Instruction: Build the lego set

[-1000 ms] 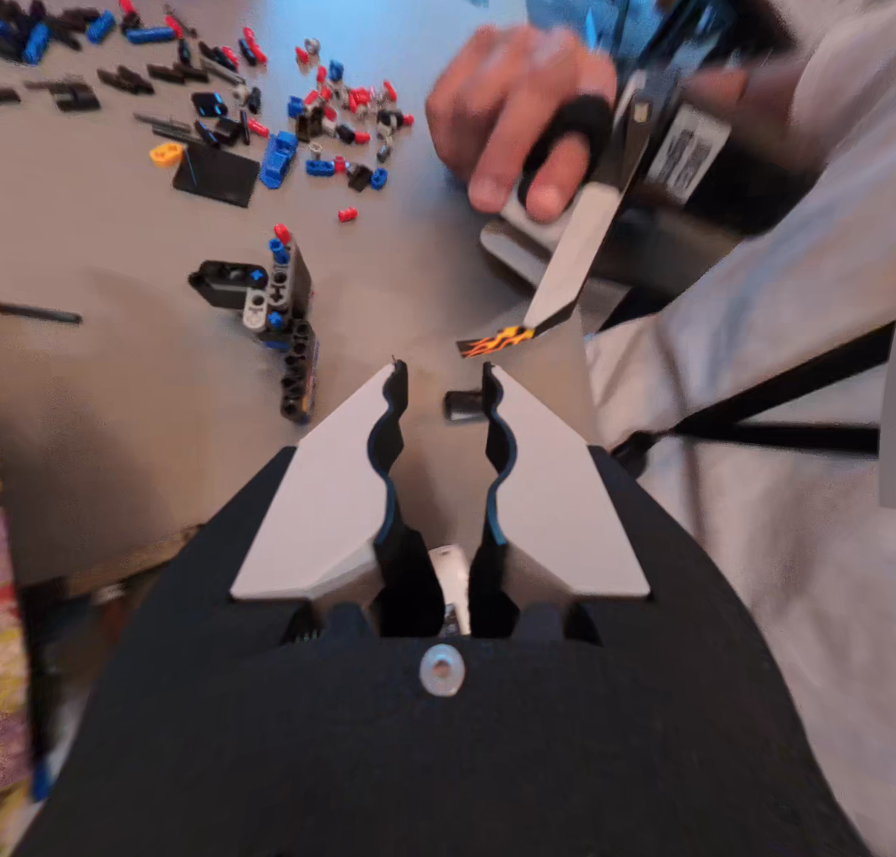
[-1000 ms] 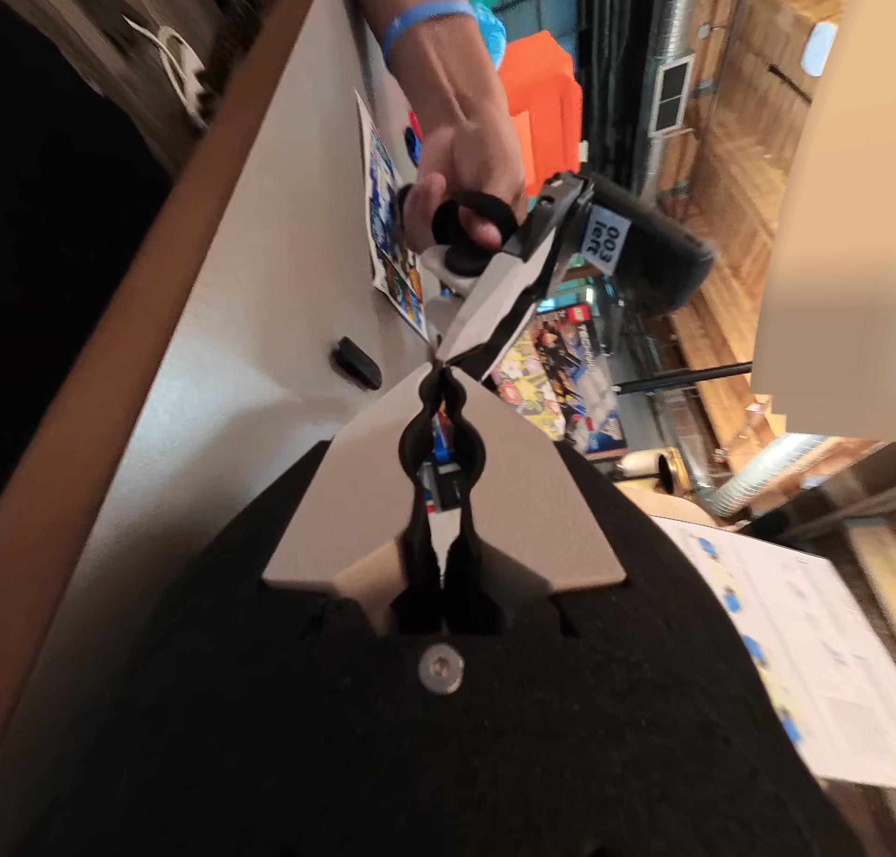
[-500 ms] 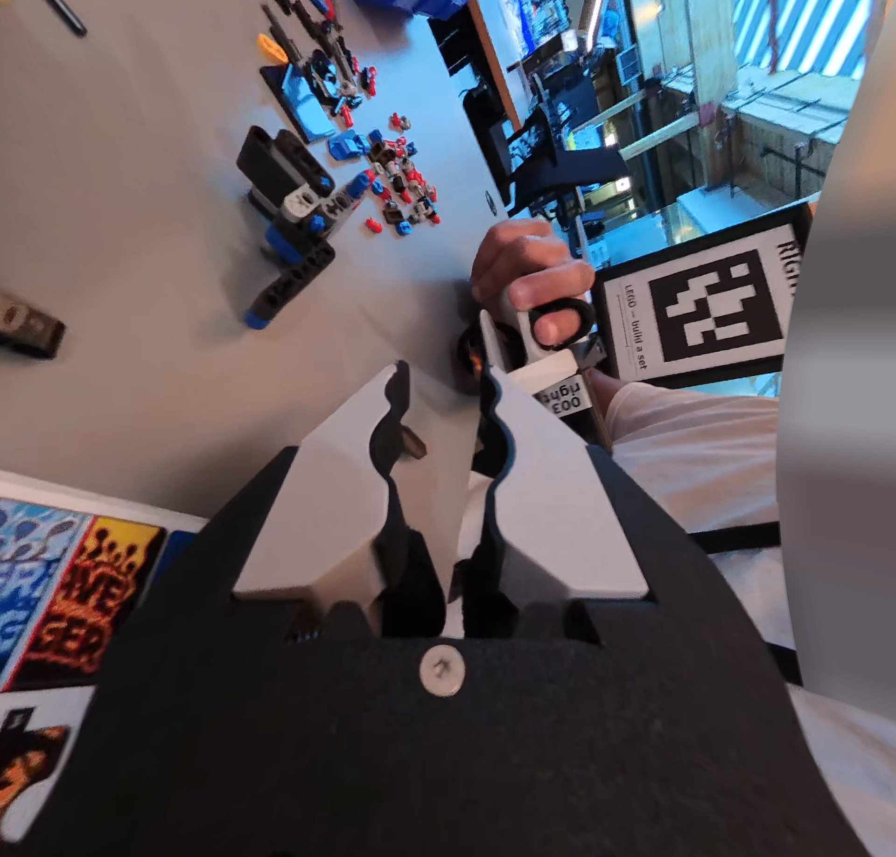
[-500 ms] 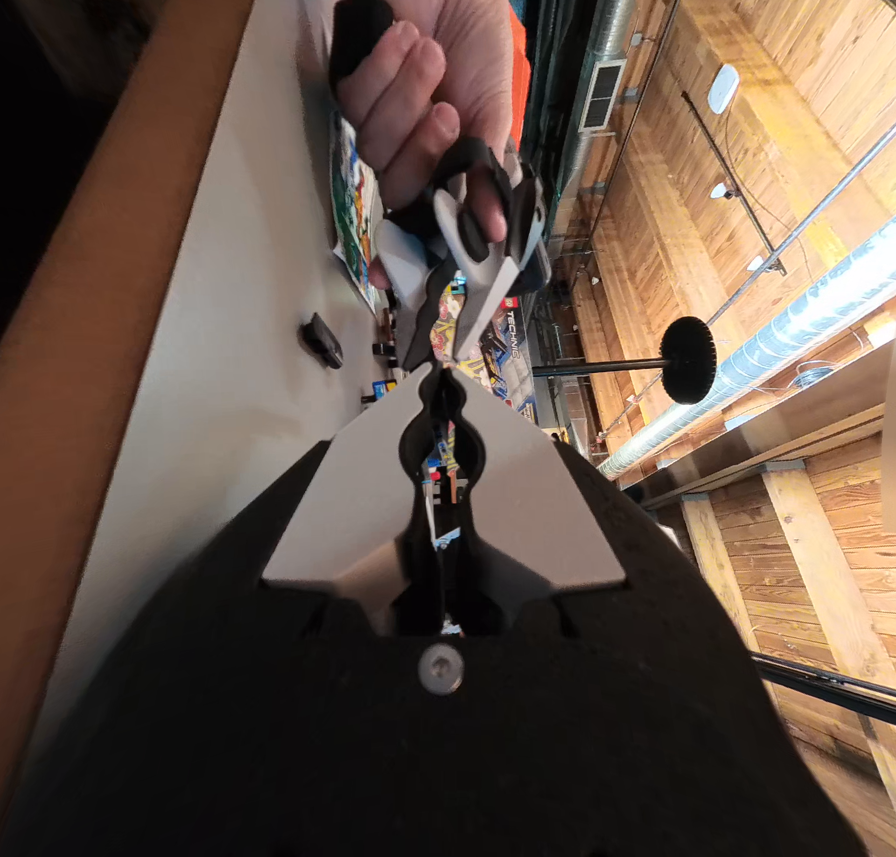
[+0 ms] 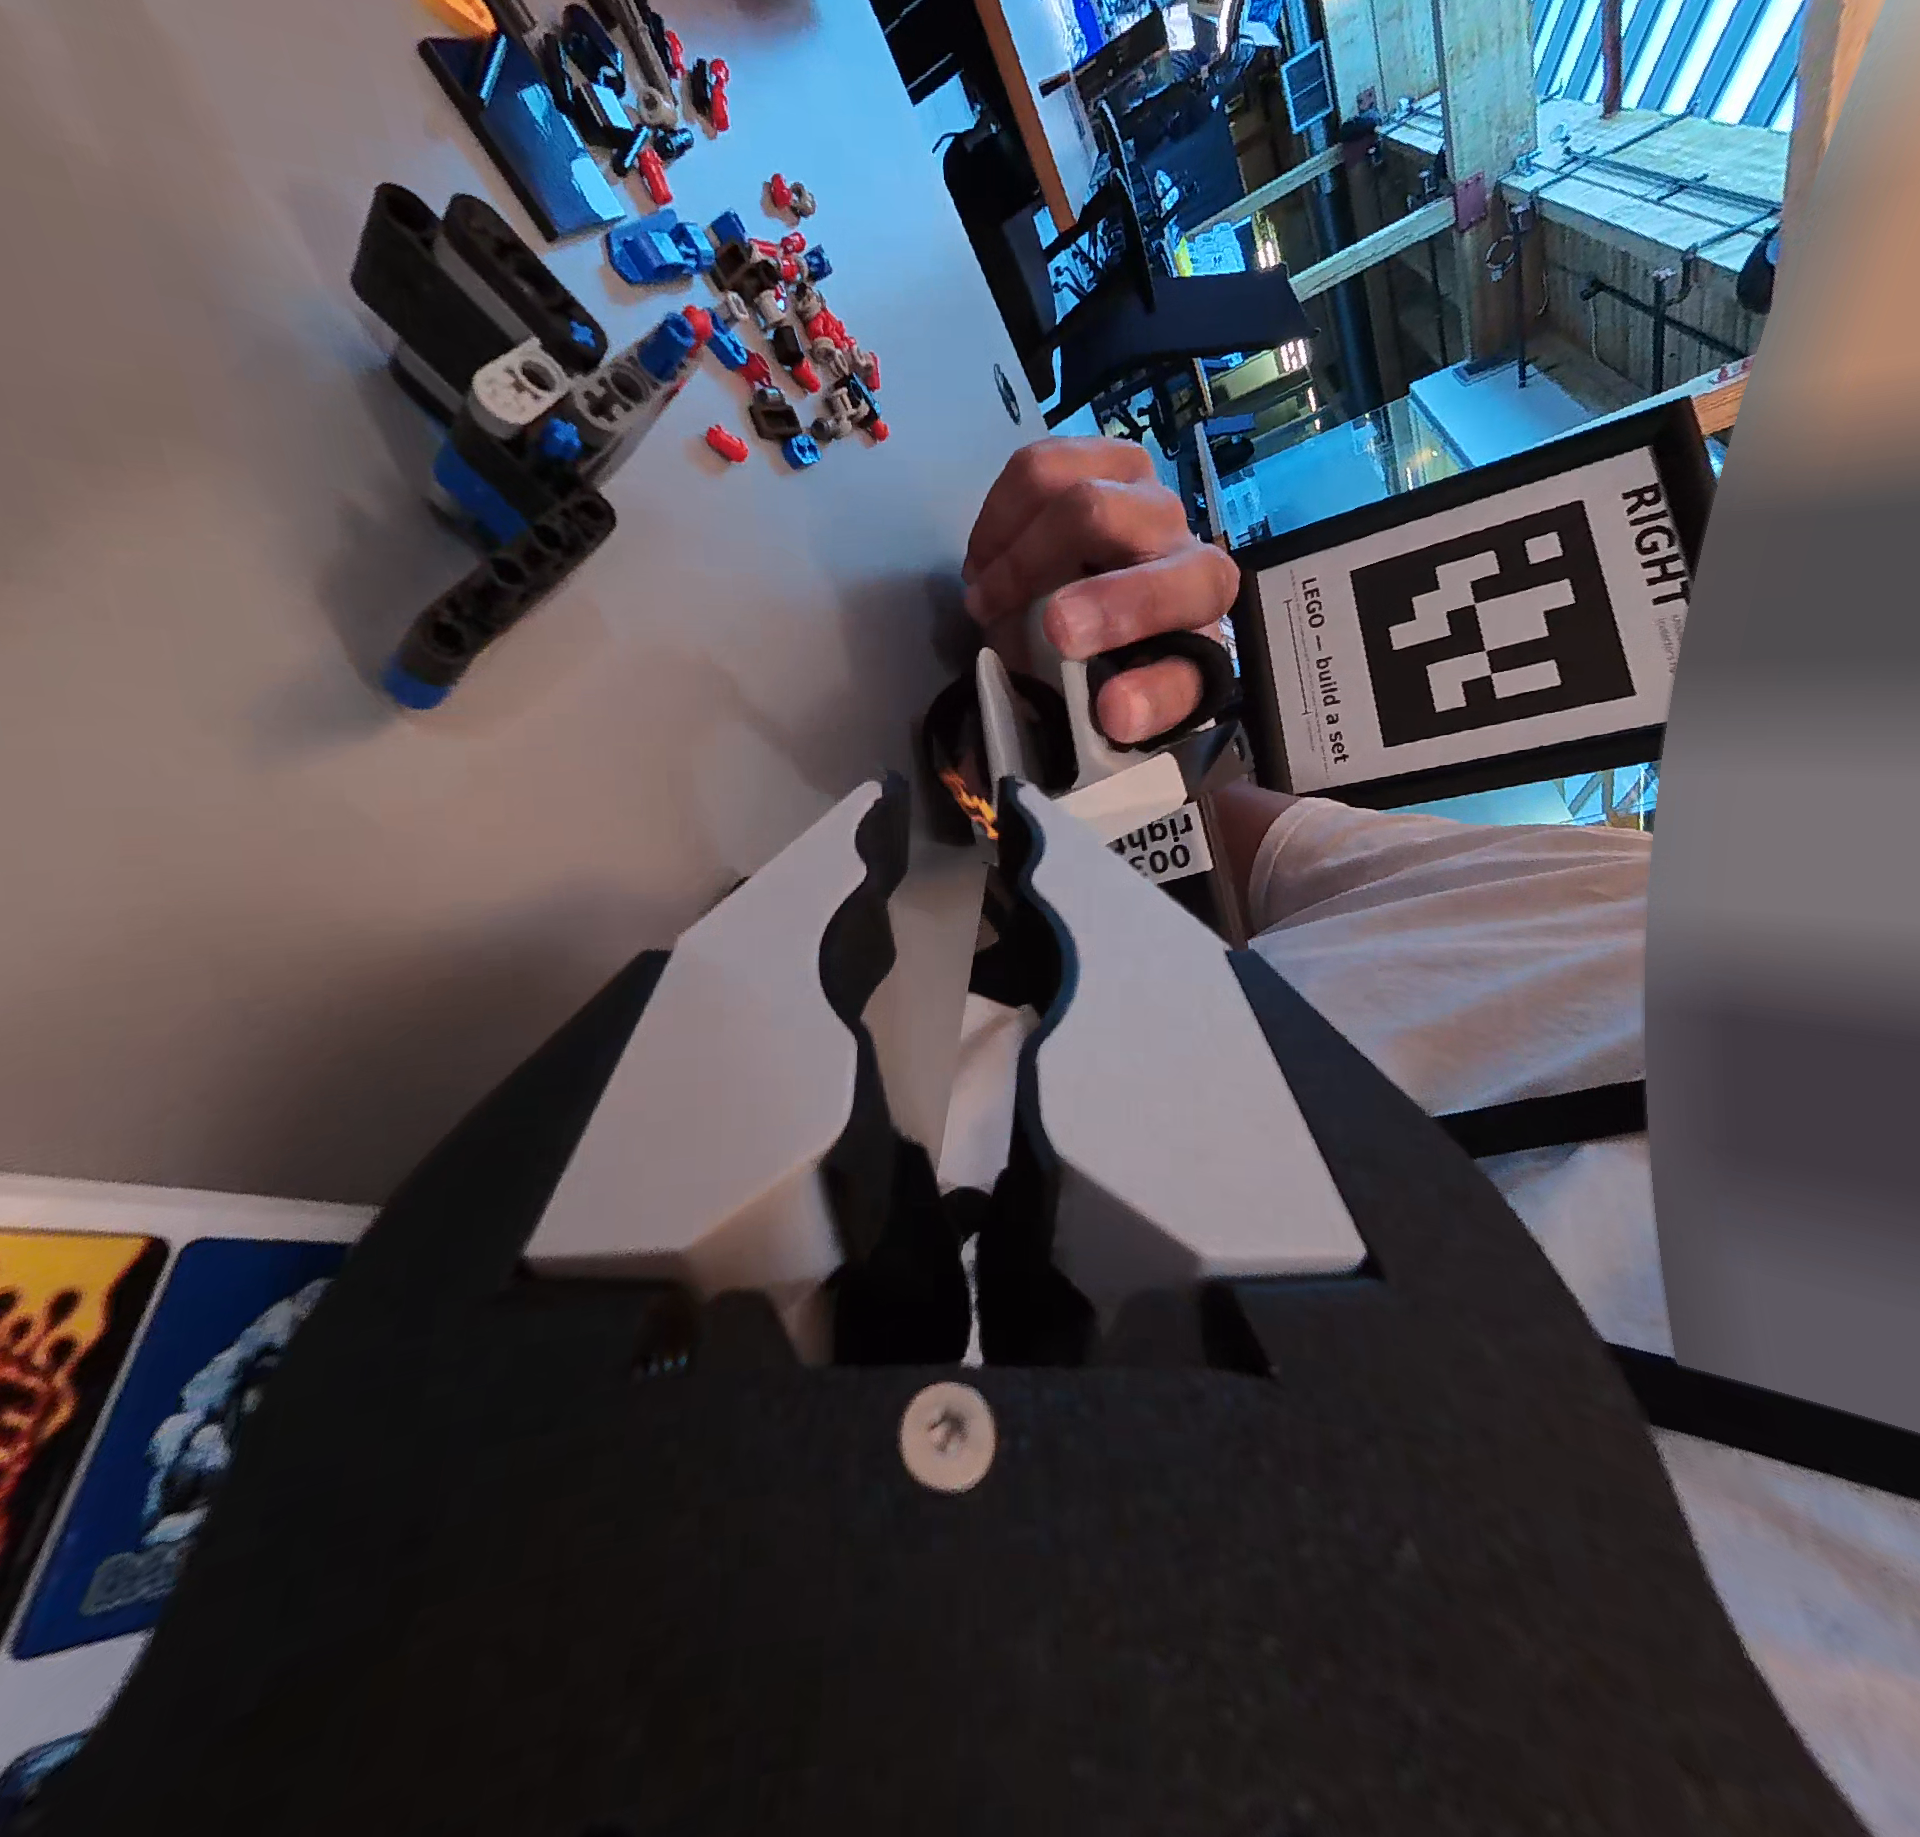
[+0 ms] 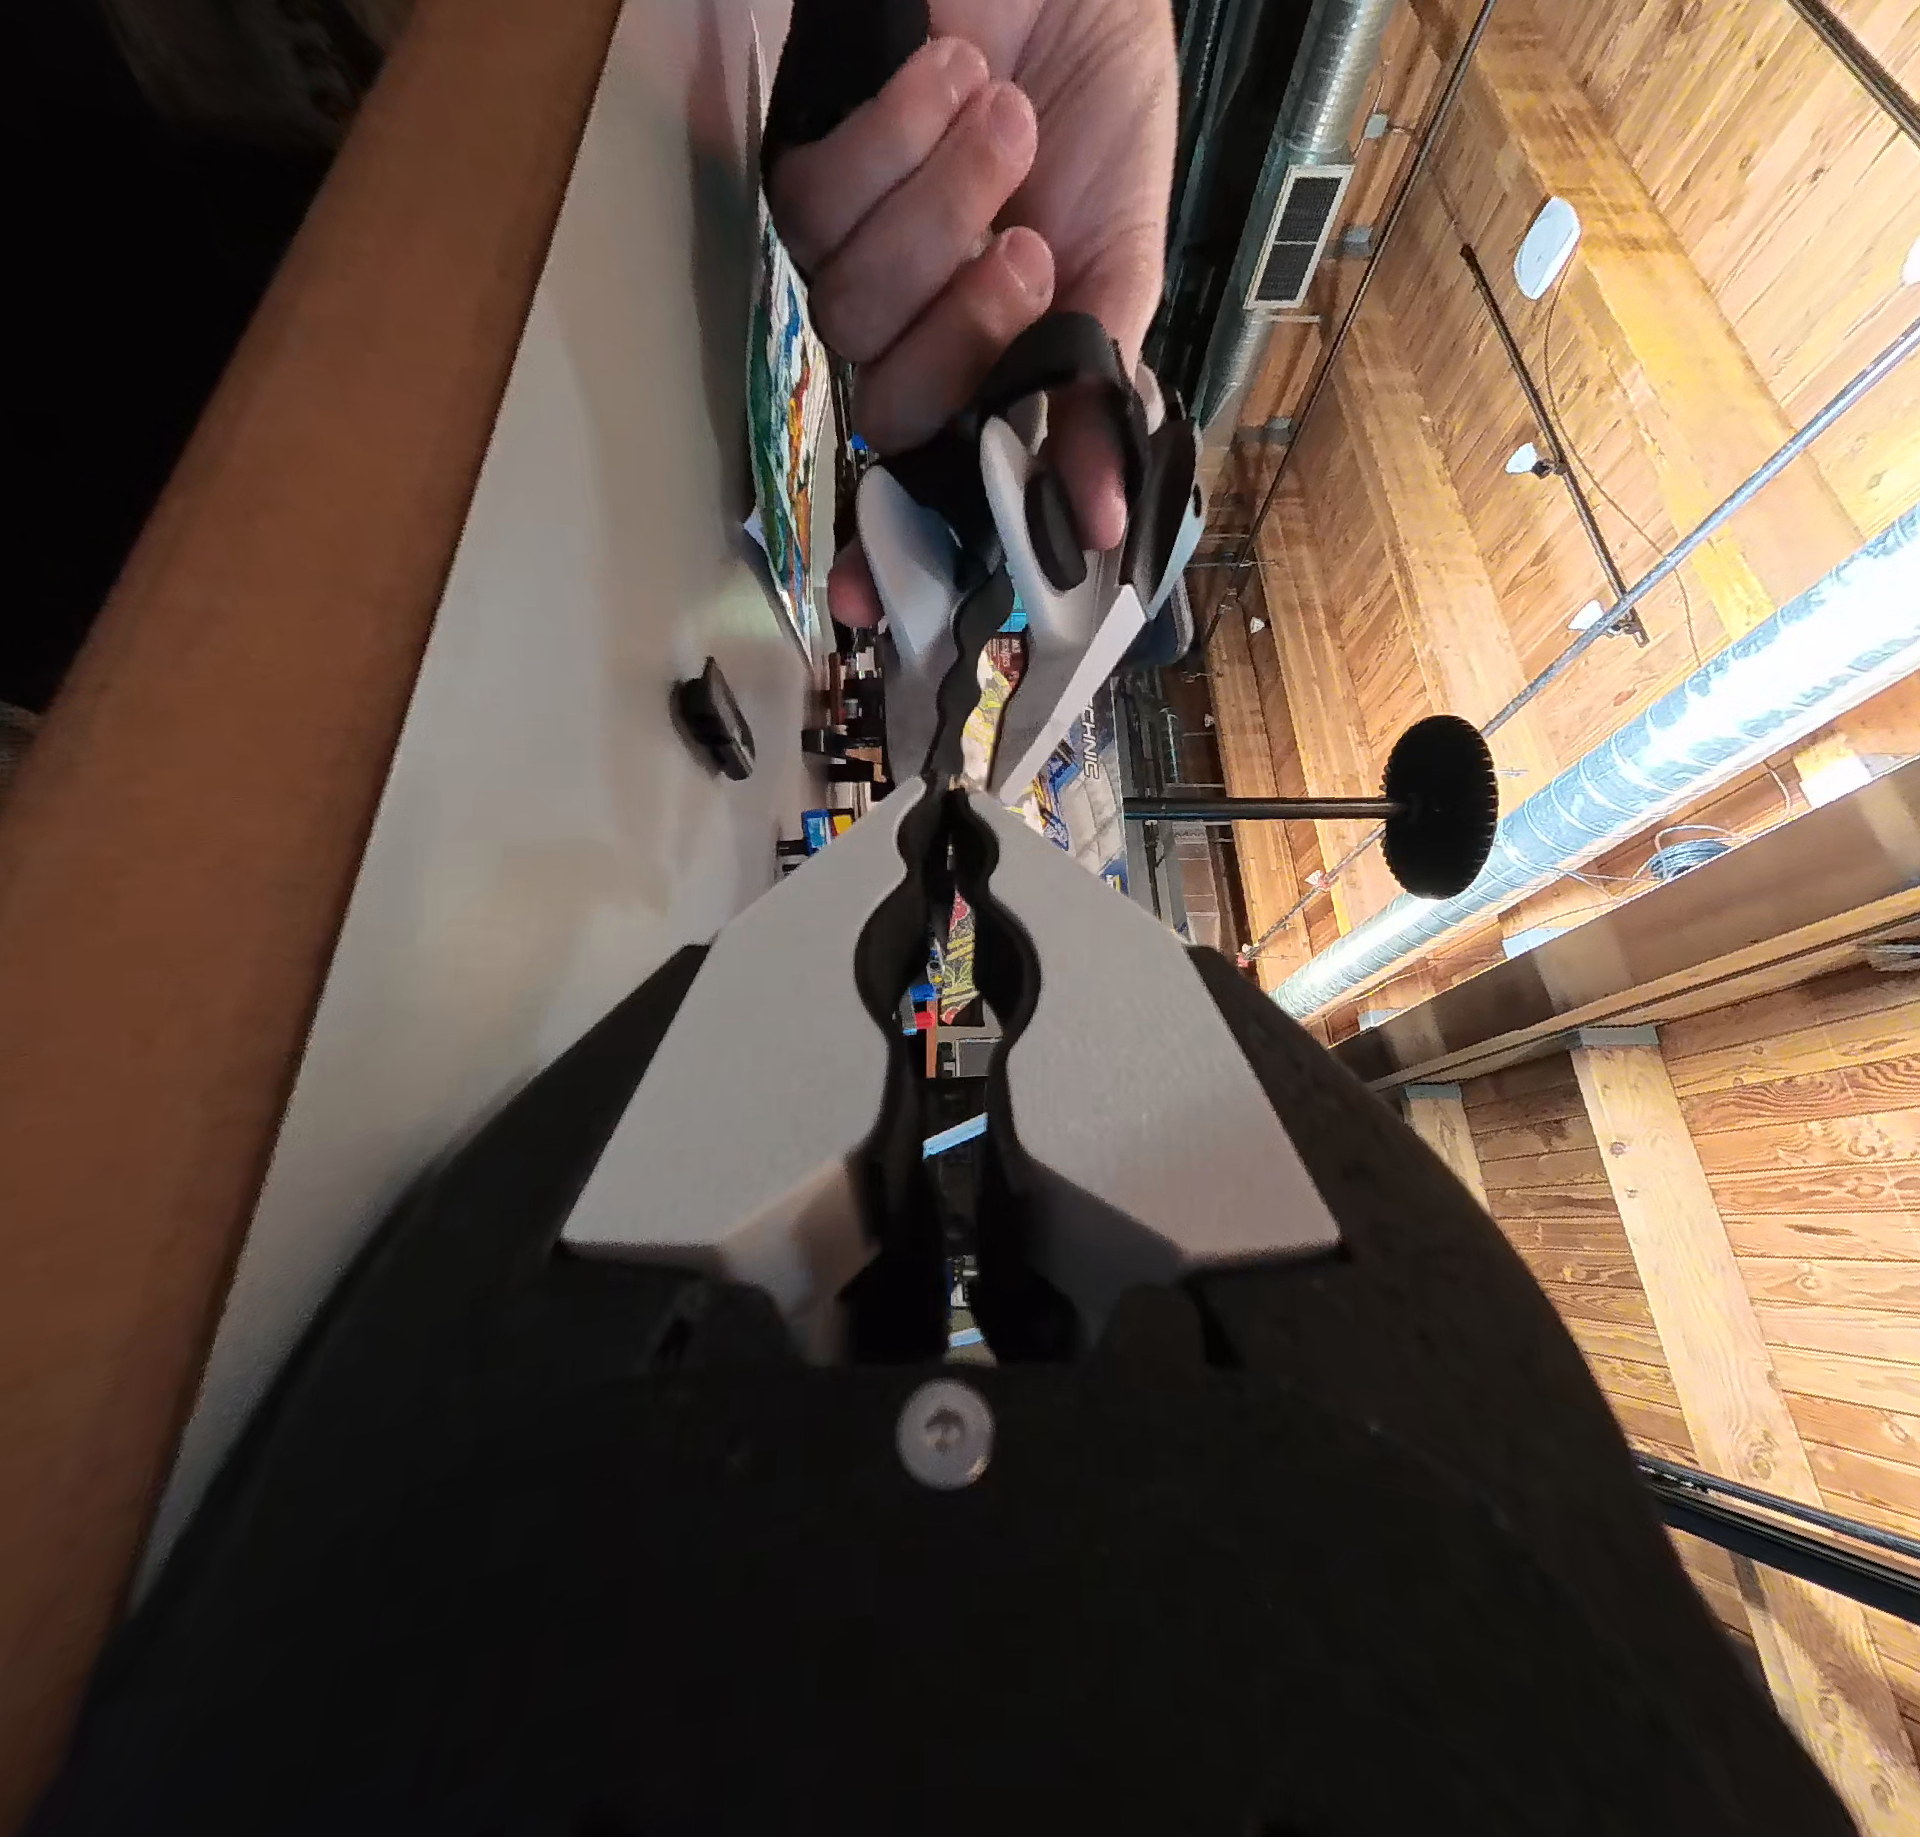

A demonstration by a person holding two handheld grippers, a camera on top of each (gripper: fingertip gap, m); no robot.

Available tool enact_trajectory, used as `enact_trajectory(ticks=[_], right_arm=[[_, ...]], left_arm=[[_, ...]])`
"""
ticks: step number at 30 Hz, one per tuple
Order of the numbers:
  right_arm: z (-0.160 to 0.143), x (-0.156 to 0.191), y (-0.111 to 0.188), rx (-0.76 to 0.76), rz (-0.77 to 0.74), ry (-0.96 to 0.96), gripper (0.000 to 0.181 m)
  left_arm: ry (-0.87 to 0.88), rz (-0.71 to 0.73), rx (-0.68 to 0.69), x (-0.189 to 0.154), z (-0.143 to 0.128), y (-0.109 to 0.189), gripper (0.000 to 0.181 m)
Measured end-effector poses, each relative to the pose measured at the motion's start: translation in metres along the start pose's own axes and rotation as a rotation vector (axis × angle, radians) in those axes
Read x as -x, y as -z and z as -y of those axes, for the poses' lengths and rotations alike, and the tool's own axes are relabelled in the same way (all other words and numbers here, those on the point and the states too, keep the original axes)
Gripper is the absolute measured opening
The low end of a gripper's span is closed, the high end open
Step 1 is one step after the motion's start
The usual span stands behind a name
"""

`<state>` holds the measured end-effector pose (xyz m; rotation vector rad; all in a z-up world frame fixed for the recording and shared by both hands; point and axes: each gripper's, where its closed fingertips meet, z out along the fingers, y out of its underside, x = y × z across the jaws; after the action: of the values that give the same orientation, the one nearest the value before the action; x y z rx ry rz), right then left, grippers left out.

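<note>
- Left wrist view: the left gripper (image 5: pixel 951 805) has its grey, wavy-edged fingers parted, nothing between them. Just beyond its tips the right gripper (image 5: pixel 982 738) pinches a small black flame-printed piece (image 5: pixel 964 800). Only this view shows the part-built black, grey and blue assembly (image 5: pixel 499 416) and the scatter of red, blue and black loose pieces (image 5: pixel 790 333) on the smooth grey table (image 5: pixel 260 852), well apart from the grippers.
- Right wrist view: the right gripper (image 6: pixel 951 785) is clenched; the thin piece shows edge-on at its tips. The left gripper (image 6: pixel 961 748) faces it, tip to tip, held by a hand (image 6: pixel 966 198). Only here: a black gear on a rod (image 6: pixel 1439 805) against wood planking.
</note>
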<state>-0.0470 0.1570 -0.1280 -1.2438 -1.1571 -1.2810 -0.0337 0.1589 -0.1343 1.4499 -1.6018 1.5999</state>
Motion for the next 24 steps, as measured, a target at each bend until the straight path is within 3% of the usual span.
enact_trajectory(ticks=[7, 24], right_arm=[[-0.0023, 0.0021, -0.0013, 0.014, 0.01, 0.012, 0.0], [-0.0027, 0.0044, -0.0017, 0.015, 0.018, 0.022, 0.0]], left_arm=[[0.025, 0.01, 0.012, 0.0012, -0.0112, -0.0054, 0.013], [0.058, 0.015, -0.059, 0.0043, -0.0052, -0.0035, 0.005]])
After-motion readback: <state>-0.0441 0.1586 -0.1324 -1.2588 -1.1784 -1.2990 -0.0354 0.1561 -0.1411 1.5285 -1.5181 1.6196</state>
